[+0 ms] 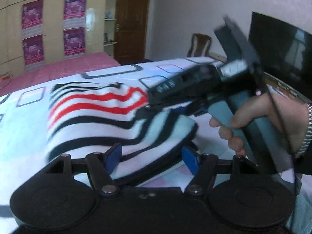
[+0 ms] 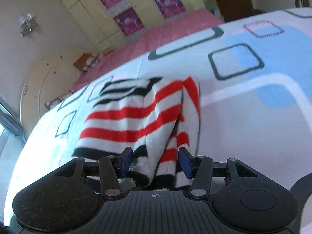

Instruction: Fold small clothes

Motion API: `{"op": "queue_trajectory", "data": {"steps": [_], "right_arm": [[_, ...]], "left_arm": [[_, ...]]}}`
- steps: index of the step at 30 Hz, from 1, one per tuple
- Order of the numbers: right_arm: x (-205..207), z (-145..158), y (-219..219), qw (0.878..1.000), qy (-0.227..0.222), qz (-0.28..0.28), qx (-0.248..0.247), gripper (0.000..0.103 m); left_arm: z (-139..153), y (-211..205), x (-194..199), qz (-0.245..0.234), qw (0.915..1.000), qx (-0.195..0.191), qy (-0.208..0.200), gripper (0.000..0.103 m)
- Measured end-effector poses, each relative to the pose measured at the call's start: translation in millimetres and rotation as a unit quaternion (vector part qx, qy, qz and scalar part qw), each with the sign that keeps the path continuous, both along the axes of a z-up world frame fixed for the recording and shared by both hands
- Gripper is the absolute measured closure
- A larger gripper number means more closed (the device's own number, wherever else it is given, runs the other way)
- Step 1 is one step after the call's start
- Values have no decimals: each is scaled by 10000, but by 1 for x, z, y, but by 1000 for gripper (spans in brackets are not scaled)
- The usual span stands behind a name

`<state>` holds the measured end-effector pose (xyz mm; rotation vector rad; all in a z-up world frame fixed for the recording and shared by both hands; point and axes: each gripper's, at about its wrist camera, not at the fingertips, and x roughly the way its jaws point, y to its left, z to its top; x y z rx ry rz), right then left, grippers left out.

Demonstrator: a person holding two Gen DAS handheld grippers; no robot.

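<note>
A small knit garment [image 1: 93, 117] with red and black stripes on white lies on a patterned bedsheet [image 1: 25, 124]. My left gripper [image 1: 151, 159] stands open over its near black-hemmed edge; the cloth lies between the blue pads [image 1: 113, 156] without being pinched. My right gripper [image 1: 146, 105], held by a hand [image 1: 253, 120], reaches in from the right to the red-striped part. In the right wrist view the garment [image 2: 132, 117] rises in bunched folds into my right gripper [image 2: 155, 162], filling the gap between both pads [image 2: 184, 162].
The bedsheet [image 2: 253, 107] spreads wide around the garment. A pink bed cover [image 1: 68, 64] lies beyond it, with a wardrobe [image 1: 54, 19] behind. A dark screen [image 1: 282, 54] and a chair [image 1: 200, 44] stand at the right.
</note>
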<state>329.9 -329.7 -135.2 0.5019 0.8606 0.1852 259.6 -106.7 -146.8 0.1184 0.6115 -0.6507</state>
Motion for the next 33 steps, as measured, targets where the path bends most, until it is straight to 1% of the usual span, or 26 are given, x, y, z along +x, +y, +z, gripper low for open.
{"op": "queue_trajectory", "data": {"steps": [2,5,6,8,9,12,15,16,17,19,21,24,26,29,33], "right_arm": [[3,-3,0,10000,23,-13,14,51],[10,-6,2,10000,14,-26,-3,52],[10,-6,3,10000,-7,-29,-33,56],[13,-8,5,10000,-41,9,-15,76],[12,-7,6,10000,-52,1,4,80],[16,-3,12,9995,-236,83,-198,83],[6,14,6,9969,-688,-43,-377,84],[2,16,3,9965,-728,-48,-413,84],[1,13,-1,9970,-656,-89,-397,84],[0,-4,-6,9988,-355,-155,-284,84],[-3,-15,-6,9989,-294,-182,-314,84],[-10,-7,-13,9989,-329,-295,-155,83],[-18,3,-15,9988,-366,-302,-156,83],[-43,16,-17,9987,-417,-243,-163,82],[-68,21,-14,9992,-346,-200,-82,82]], "left_arm": [[6,12,0,205,9998,-44,-20,36],[15,32,4,675,9976,-157,-11,36],[16,41,9,872,9960,-199,1,36],[19,49,17,1226,9922,-232,26,36],[19,53,24,1378,9902,-214,78,37],[14,55,45,1608,9867,-167,176,39],[12,52,55,1585,9868,-187,260,40],[10,53,50,1546,9874,-195,273,40],[8,49,51,1484,9882,-187,317,40],[-1,43,52,1406,9892,-104,409,39],[-8,40,52,1383,9894,-43,432,38],[-10,42,54,1410,9884,-141,548,38],[-9,43,55,1384,9888,-125,547,38],[-9,46,55,1388,9884,-164,587,38],[-9,44,55,1412,9884,-158,536,38]]}}
